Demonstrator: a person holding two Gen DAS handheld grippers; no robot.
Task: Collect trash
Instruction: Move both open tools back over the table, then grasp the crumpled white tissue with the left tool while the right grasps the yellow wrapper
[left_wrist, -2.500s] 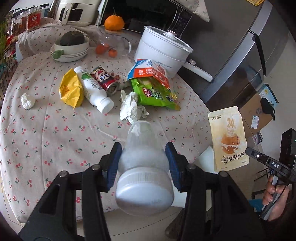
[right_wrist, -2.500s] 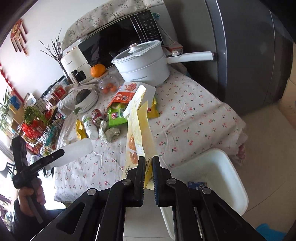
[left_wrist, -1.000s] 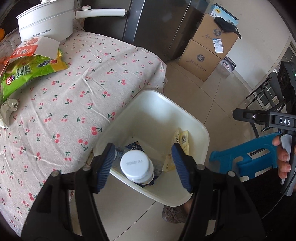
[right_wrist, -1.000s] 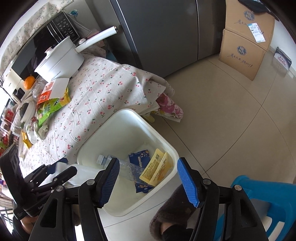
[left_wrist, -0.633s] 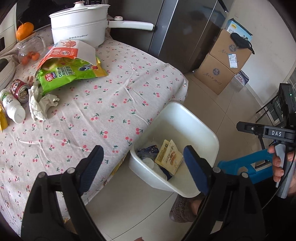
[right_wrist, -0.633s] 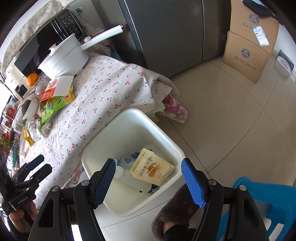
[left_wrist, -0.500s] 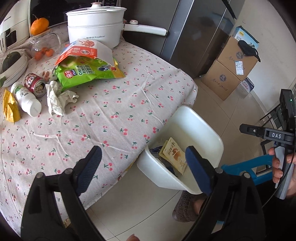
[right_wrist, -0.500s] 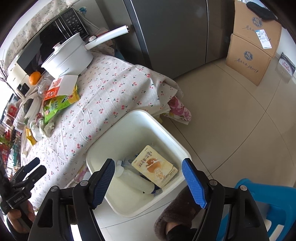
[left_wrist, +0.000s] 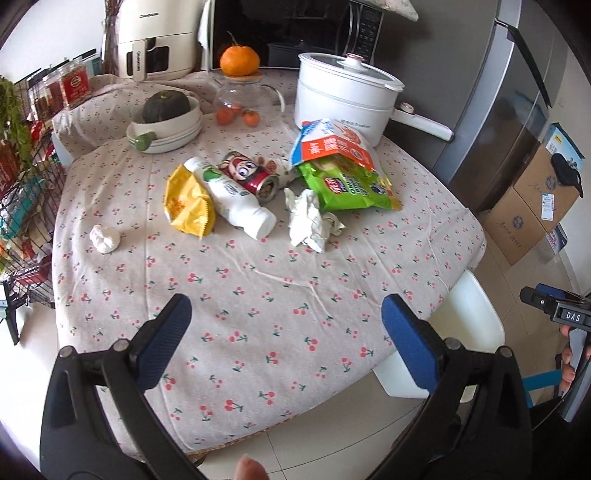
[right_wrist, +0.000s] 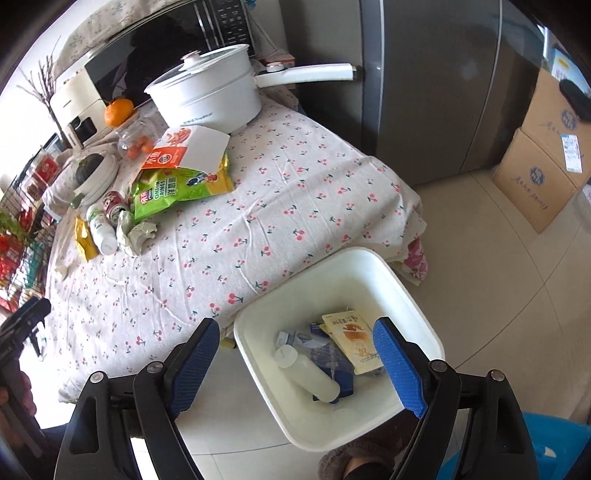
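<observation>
My left gripper (left_wrist: 288, 332) is open and empty, above the near edge of the cherry-print table (left_wrist: 258, 295). Trash lies farther back: a yellow wrapper (left_wrist: 188, 206), a white bottle (left_wrist: 236, 201), a red can (left_wrist: 251, 177), crumpled paper (left_wrist: 308, 219), a green snack bag (left_wrist: 351, 184) and a small white wad (left_wrist: 105, 238). My right gripper (right_wrist: 295, 363) is open and empty above the white bin (right_wrist: 369, 266) on the floor. The bin holds a clear bottle (right_wrist: 306, 373), a beige pouch (right_wrist: 352, 341) and blue wrappers.
A white pot (left_wrist: 343, 99), glass teapot (left_wrist: 240, 99), orange (left_wrist: 239, 61) and bowl with a squash (left_wrist: 166, 122) stand at the table's back. A wire rack (left_wrist: 22, 192) is at the left. A fridge (right_wrist: 443, 74), cardboard boxes (right_wrist: 546, 166) and a blue stool (right_wrist: 554, 446) are at the right.
Both grippers opened over the bin; the clear bottle and the beige pouch dropped in. My left gripper then swung back over the table. My right gripper stays above the bin.
</observation>
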